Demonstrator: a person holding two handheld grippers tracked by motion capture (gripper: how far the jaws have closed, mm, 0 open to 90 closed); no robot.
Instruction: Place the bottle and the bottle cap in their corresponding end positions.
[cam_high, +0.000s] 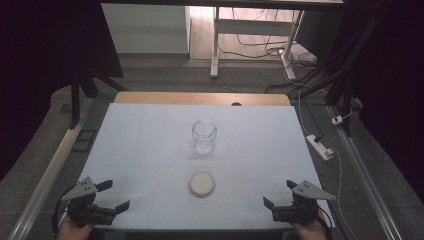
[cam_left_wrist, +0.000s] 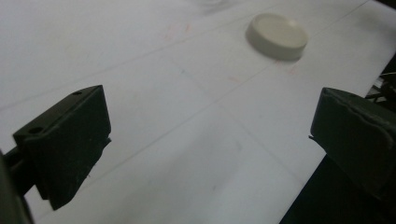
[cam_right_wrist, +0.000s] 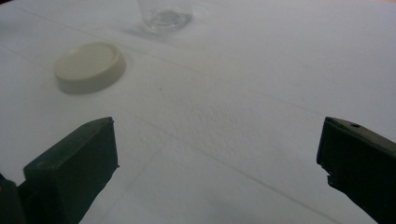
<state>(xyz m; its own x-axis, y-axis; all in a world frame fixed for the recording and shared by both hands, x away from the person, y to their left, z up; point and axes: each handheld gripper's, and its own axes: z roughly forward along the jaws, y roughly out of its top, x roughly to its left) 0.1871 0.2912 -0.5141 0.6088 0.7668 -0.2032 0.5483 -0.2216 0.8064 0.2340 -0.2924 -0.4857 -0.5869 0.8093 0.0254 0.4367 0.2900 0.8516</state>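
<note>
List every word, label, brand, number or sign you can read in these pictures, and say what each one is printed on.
None can be read.
The glass jar is clear and carries no label.
The cream lid has a plain top.
The white table cover shows faint pencil-like lines and small coloured marks in the left gripper view, but no letters or numbers.
The left tongs and right tongs show no lettering.

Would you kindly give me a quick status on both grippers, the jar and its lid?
Left gripper open, right gripper open, both empty at near table edge. Glass jar upright mid-table, uncapped; cream lid flat in front of it, apart. Nothing in the way.
</note>
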